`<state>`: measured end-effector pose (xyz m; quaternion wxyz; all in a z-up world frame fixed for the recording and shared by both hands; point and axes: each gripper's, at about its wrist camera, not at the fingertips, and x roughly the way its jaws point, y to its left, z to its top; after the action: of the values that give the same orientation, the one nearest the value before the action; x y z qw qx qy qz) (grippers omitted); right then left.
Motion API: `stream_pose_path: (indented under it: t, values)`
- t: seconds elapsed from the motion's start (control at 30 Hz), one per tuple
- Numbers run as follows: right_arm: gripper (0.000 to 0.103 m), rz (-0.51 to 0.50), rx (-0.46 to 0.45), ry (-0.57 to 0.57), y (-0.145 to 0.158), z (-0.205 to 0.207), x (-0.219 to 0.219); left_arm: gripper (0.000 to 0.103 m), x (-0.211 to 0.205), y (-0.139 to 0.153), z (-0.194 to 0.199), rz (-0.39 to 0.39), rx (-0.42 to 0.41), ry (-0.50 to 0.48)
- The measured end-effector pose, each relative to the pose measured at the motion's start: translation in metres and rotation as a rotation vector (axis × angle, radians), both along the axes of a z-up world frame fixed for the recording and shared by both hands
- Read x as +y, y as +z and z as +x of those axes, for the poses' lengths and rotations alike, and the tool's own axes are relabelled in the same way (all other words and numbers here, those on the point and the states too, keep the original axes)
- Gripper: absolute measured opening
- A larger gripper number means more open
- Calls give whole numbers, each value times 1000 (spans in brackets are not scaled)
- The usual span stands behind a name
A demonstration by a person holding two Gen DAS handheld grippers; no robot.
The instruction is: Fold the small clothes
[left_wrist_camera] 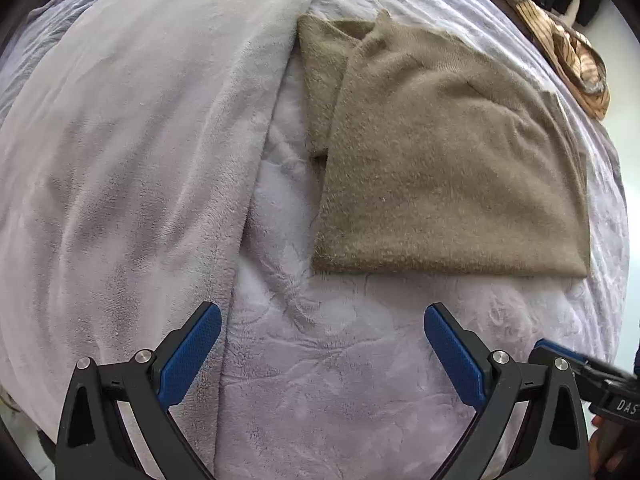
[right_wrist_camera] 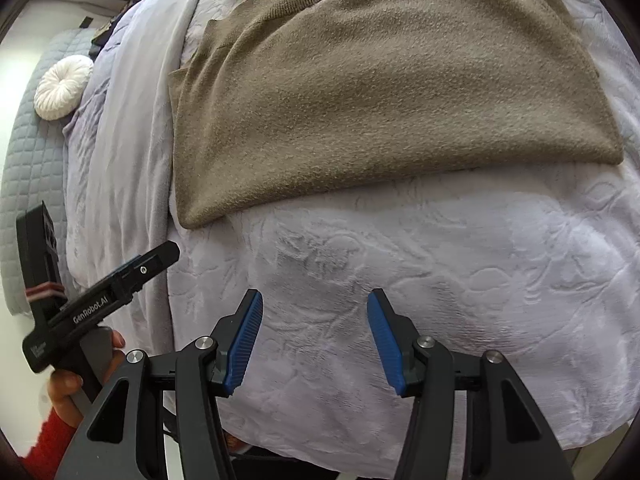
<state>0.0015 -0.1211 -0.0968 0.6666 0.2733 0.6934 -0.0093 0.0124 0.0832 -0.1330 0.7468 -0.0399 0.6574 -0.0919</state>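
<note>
A tan knit garment [left_wrist_camera: 440, 160] lies folded flat on the pale lilac bedspread [left_wrist_camera: 340, 380], with a narrower folded part sticking out at its upper left. In the right wrist view the same tan garment [right_wrist_camera: 380, 92] fills the upper half. My left gripper [left_wrist_camera: 322, 316] hovers open over the bedspread just below the garment's near edge, nothing between its blue pads. My right gripper [right_wrist_camera: 315, 300] is also open over bare bedspread [right_wrist_camera: 440, 280], short of the garment's near edge and holding nothing. The left gripper [right_wrist_camera: 160, 258] shows at the left of the right wrist view, held by a hand in a red sleeve.
A plush lilac blanket [left_wrist_camera: 140, 160] lies bunched along the garment's left side. A brown patterned cloth [left_wrist_camera: 576, 52] sits at the far right edge of the bed. A round white cushion [right_wrist_camera: 64, 88] rests on a grey quilted surface [right_wrist_camera: 28, 200] beyond the bed.
</note>
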Motion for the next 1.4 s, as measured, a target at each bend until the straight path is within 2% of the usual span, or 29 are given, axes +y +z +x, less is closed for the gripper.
stream_pose_path:
  t: [0.1,0.27,0.4,0.47,0.6,0.73,0.97,1.0,1.07,1.1,1.2,1.27,1.4]
  values:
    - [58,20,-2,-25,-2,2,3,102,5,5,3,-34,-11,8]
    - [58,101,-31,-109,-4,5,4,102,23,20,12,-126,-100,48]
    - [58,228,-66,-239,-14,9,5,102,33,30,19,-113,-145,65]
    - [58,283,-81,-294,-21,13,8,102,38,29,25,-114,-134,64]
    - [58,381,-103,-365,-38,26,24,102,39,15,35,-157,-35,63]
    - [58,425,-100,-385,-55,39,42,102,42,6,36,-182,2,77]
    - [58,442,-75,-443,-89,54,56,102,50,-4,39,-147,22,81]
    - [57,445,-69,-462,-94,56,55,102,51,-4,39,-146,22,84]
    - [22,458,-66,-503,-100,60,53,102,56,-3,40,-145,20,86]
    - [8,458,-70,-502,-99,62,53,102,58,-3,39,-143,16,85]
    - [7,434,-135,-420,-81,70,60,102,63,0,38,-124,0,66]
    - [7,395,-140,-375,-76,71,64,102,65,-2,38,-108,-2,55]
    - [7,372,-57,-395,-107,63,69,102,66,-10,38,-98,30,69]
